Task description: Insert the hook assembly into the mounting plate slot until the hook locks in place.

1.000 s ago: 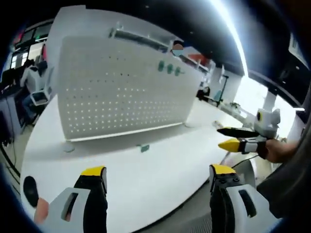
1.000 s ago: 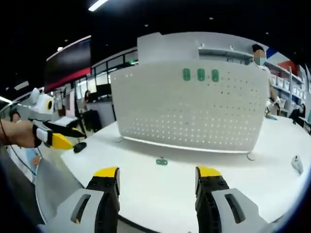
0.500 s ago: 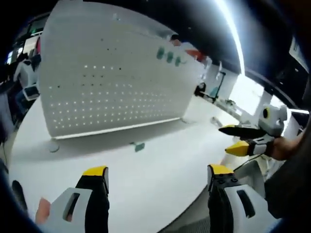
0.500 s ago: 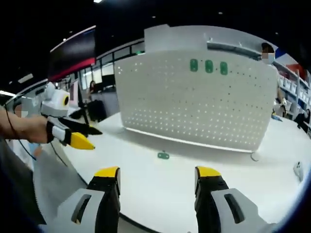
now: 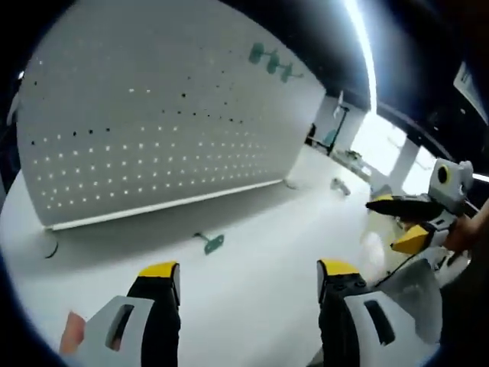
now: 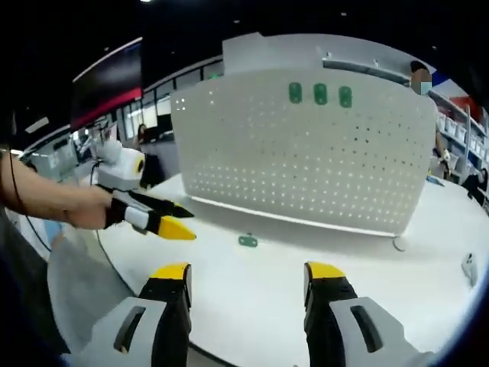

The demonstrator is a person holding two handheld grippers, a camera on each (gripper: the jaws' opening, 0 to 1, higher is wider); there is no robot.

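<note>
both jaws apart, empty. small green hook piece (image 6: 247, 241) lies loose on white tabletop (image 6: 397, 298), 12 o'clock of right gripper (image 6: 248, 284); left gripper (image 5: 246, 278) near. risk: skids when nudged, misses white perforated mounting plate (image 6: 306, 153).

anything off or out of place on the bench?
One green hook lies loose on the white table in front of the pegboard, while three green hooks are mounted near its top edge. Nothing looks spilled or damaged.
</note>
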